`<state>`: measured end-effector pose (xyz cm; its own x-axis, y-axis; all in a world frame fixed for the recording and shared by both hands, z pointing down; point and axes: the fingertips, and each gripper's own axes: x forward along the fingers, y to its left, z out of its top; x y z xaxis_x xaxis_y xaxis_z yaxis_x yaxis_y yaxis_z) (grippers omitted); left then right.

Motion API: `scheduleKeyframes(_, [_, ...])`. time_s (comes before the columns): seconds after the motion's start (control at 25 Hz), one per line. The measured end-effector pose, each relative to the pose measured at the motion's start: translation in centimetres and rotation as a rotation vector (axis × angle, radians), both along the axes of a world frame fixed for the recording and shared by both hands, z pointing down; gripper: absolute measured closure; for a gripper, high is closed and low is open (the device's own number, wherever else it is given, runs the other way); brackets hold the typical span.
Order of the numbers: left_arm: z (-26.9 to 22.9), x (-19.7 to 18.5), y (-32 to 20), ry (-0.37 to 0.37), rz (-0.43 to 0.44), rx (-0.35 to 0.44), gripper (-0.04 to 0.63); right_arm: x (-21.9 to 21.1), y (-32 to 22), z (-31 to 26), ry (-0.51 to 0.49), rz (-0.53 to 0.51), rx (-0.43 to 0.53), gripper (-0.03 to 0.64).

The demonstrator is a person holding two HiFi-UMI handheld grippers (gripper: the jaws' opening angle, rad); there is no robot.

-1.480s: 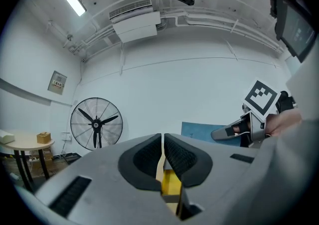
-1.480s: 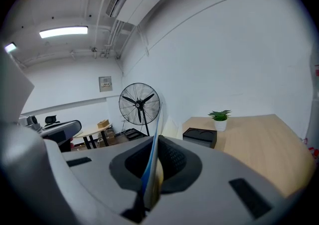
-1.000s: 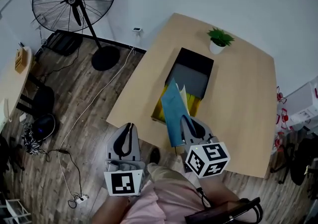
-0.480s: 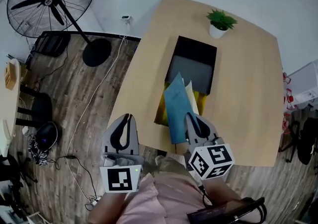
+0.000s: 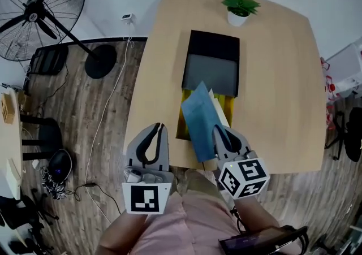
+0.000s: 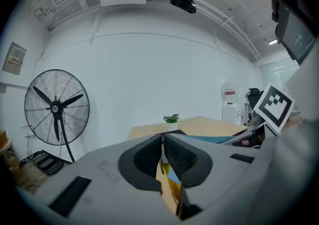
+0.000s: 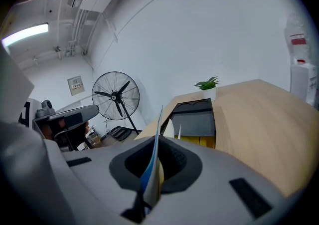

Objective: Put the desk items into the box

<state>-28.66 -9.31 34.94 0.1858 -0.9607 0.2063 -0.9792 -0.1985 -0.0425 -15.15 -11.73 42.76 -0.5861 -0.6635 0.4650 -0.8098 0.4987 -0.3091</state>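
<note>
A black box [image 5: 209,64] with a grey inside lies open on the wooden desk [image 5: 277,90]; in the right gripper view the box [image 7: 192,119] lies straight ahead. Against its near end lie flat yellow items [image 5: 185,117]. My right gripper [image 5: 222,138] is shut on the near end of a blue folder [image 5: 201,121] with pale sheets in it, which slants over the yellow items toward the box. The folder's edge [image 7: 158,124] stands between the right gripper's [image 7: 155,144] jaws. My left gripper [image 5: 154,143] is shut on nothing at the desk's near left corner; its [image 6: 162,141] jaws touch.
A small potted plant [image 5: 239,8] stands at the desk's far edge behind the box. A standing fan [image 5: 34,8] and cables are on the wood floor to the left. Office clutter [image 5: 345,129] sits right of the desk. A person's legs are below me.
Both grippers sit a little nearer the desk's near edge in the view, the left one now at its corner. The blue folder stays in the right gripper, still slanting toward the box.
</note>
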Motion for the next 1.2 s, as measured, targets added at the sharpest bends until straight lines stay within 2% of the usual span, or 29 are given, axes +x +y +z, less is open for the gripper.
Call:
scheduleKeyframes(0.36, [1.1,0.2,0.0,0.037,0.076,-0.02,0.571,0.6,0.8,1.9,0.038,0.052,-0.02,0.598])
scheduleKeyframes(0.68, [2.4,0.9,-0.4,0.048,0.115,-0.075,0.571,2.4,0.4,4.1,0.076,0.105,-0.06,0.582])
scheduleKeyframes(1.2, [4.5,4.0,-1.6,0.053,0.171,-0.127,0.571,3.9,0.1,6.9,0.176,0.051,-0.128,0.523])
